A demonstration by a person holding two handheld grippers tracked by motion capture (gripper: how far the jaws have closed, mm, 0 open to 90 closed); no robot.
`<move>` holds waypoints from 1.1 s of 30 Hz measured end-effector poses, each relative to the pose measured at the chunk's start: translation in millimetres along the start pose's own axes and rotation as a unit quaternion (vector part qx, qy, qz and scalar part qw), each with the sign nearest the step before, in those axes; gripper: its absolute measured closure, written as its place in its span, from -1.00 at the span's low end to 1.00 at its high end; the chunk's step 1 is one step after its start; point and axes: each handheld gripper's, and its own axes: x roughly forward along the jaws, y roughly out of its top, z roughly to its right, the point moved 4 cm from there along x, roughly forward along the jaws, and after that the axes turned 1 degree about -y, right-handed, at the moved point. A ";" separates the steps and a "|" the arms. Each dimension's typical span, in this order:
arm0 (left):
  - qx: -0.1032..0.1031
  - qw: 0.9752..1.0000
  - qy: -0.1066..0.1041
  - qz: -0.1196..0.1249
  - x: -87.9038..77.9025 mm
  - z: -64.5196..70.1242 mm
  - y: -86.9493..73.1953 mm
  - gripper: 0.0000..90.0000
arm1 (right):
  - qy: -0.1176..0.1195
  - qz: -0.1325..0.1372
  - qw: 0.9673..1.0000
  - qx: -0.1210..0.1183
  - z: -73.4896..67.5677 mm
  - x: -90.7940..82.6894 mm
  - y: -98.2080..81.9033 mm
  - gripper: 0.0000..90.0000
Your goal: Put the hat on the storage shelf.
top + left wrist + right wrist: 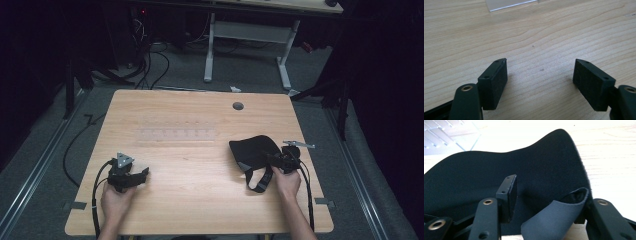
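Observation:
A black fabric piece (252,149) with a looped strap (260,184) lies on the right half of the wooden table (200,200). My right gripper (274,161) is at its right edge, jaws apart. In the right gripper view the black fabric (499,167) spreads out ahead, and a grey folded flap (554,217) curls up between the jaws of the right gripper (546,192), covering the right one. My left gripper (142,175) rests at the table's left front. The left gripper (540,67) stands open over bare wood, nothing between its pads.
A clear plastic strip with several compartments (177,134) lies flat at mid-table; its corner (504,3) is ahead of the left gripper. A round cable hole (238,106) sits near the far edge. Beyond the table stand a white-legged desk (250,30) and floor cables (150,65).

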 end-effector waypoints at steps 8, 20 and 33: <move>0.000 1.000 0.000 0.000 -0.1 0.0 0.0 -0.37 | 0.007 -0.002 1.000 -0.011 -2.3 1.9 -1.7 0.41; 0.001 1.000 -0.001 0.000 0.0 0.1 0.0 -0.37 | 0.050 0.008 0.998 -0.024 -9.2 -6.0 -0.2 0.76; 0.003 1.000 -0.003 -0.001 -0.2 0.8 0.0 -0.37 | 0.066 0.016 0.997 -0.022 -13.1 -10.6 1.3 0.83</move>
